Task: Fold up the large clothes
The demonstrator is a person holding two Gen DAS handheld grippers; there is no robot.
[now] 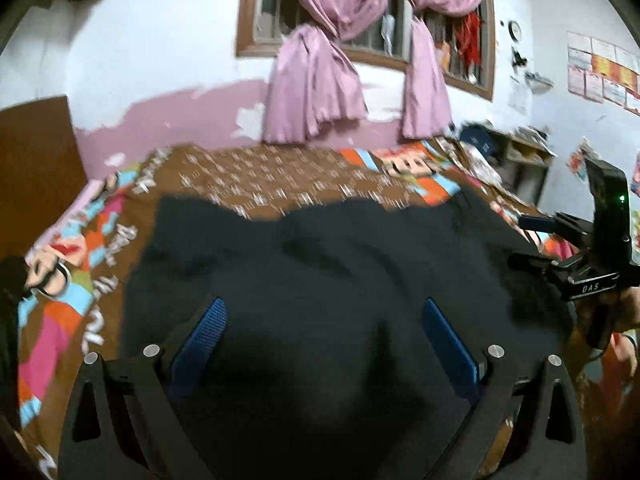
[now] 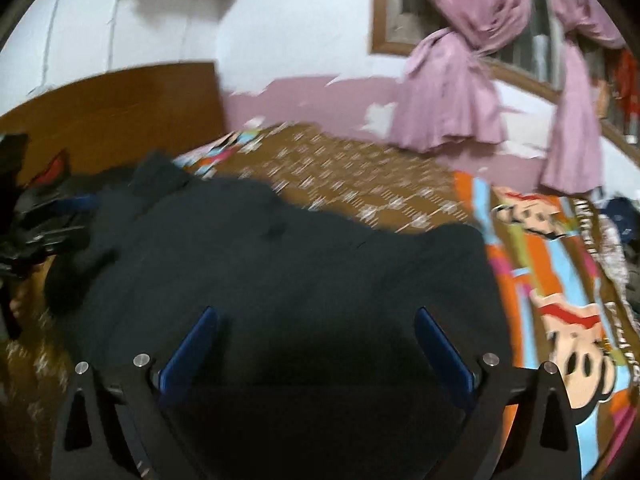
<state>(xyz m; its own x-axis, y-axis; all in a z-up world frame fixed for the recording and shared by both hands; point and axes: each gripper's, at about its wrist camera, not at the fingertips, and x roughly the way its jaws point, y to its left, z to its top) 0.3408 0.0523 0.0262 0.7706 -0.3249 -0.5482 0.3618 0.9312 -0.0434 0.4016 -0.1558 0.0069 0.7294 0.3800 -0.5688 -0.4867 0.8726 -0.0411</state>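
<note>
Large dark navy cloth garment [image 1: 320,280] spread flat on patterned brown bedsheet [image 1: 260,176] for folding; left gripper [image 1: 324,344] and right gripper [image 2: 316,348] both spread wide, empty.

The only clear lettering is "DAS", in pale capitals on a small dark plate on the body of the right gripper [image 1: 524,242], seen at the right edge of the left wrist view. The bedsheet [image 1: 256,176] carries white block letters running along its border beside the cartoon faces, left of the dark garment [image 1: 320,280], but blur leaves them unreadable. Papers pinned to the wall [image 1: 602,70], right of the window [image 1: 360,28], show print too small to make out. The round clock [image 1: 515,31] beside the window shows no readable numerals.
</note>
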